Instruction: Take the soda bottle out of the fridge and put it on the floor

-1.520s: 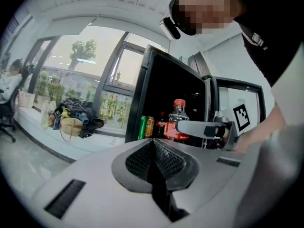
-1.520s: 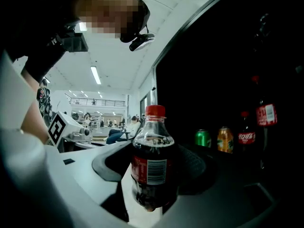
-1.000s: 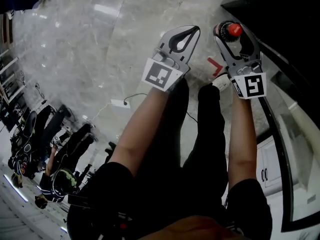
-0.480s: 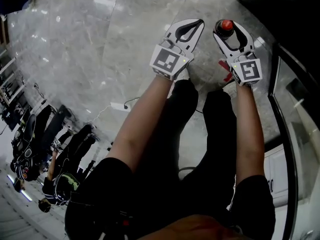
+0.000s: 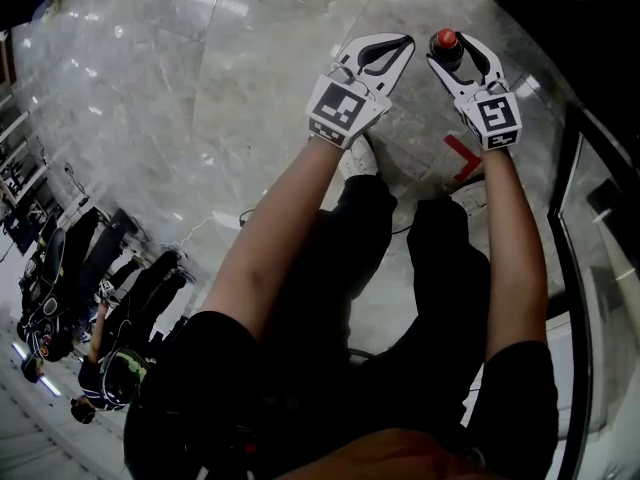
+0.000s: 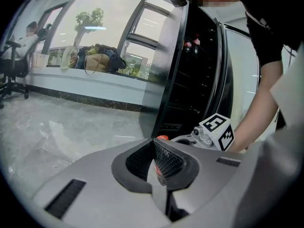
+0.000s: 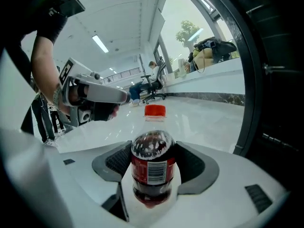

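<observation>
Well, the floor (image 5: 250, 88) is hard, shiny stone. If the bottle (image 7: 152, 167) were let go too high, I think it could bounce, fall over and roll away. The drink could fizz up too.

Next is the dark fridge (image 5: 590, 28), just to the right with its door open. A swing that way could bump the bottle on the door.

The right gripper (image 5: 458, 50) has its two jaws closed around the bottle's body, one on each side, and holds it standing up. The bottle is round and smooth, so I think it could slip down if the squeeze got weak.

The left gripper (image 6: 156, 151) is close beside it. Its jaws are pressed together with nothing in them.

So the bottle is out of the fridge and over the floor. I cannot tell if its bottom touches the floor.

It is a small clear plastic bottle full of dark soda, with little bubbles near the top. It has a red label (image 7: 153, 171) with a white patch of black lines. On top sits a red cap (image 7: 155, 110), screwed on.
</observation>
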The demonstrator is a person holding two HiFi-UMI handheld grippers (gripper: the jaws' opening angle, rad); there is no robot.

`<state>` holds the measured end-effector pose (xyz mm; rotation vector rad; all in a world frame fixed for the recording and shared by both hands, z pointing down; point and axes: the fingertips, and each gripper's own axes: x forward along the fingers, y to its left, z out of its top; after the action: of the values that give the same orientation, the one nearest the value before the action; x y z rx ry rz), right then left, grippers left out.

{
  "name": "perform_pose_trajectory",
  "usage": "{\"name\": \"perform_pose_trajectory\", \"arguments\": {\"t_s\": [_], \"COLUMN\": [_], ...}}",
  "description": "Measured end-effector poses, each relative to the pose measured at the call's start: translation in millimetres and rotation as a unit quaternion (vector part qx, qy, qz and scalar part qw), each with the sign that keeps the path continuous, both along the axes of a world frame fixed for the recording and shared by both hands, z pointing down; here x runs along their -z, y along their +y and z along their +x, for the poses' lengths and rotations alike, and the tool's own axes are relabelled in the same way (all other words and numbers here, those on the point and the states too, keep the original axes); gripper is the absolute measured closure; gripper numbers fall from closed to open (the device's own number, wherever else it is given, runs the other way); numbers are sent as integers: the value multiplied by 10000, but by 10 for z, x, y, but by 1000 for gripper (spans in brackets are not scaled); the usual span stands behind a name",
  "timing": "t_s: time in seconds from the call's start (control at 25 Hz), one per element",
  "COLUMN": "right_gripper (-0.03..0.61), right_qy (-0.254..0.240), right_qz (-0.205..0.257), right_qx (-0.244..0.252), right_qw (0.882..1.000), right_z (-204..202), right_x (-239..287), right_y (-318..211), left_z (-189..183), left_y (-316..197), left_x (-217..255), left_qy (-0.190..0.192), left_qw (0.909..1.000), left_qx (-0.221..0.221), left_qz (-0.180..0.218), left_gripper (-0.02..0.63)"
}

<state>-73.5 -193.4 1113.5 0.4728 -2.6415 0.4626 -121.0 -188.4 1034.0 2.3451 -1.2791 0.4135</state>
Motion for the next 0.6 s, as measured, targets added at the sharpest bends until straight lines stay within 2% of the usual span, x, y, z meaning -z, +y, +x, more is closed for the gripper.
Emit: {"name": "perform_pose_trajectory", "arguments": {"t_s": [0.28, 0.6], "right_gripper": [279, 287], "right_qy": [609, 904], "right_qz": [-166, -341], "right_qx": [321, 583], "right_qw": [9975, 9936], "right_z": [38, 237], "right_x": [-691, -802], "right_y": [287, 681], "left_z": [-31, 107], "left_y": [78, 175], "left_x": [-201, -108], "left_qy": [-35, 102], "left_qw": [9998, 9998], "left_qx": [-137, -113], "left_qz": [-122, -159], "left_gripper": [611, 611]}}
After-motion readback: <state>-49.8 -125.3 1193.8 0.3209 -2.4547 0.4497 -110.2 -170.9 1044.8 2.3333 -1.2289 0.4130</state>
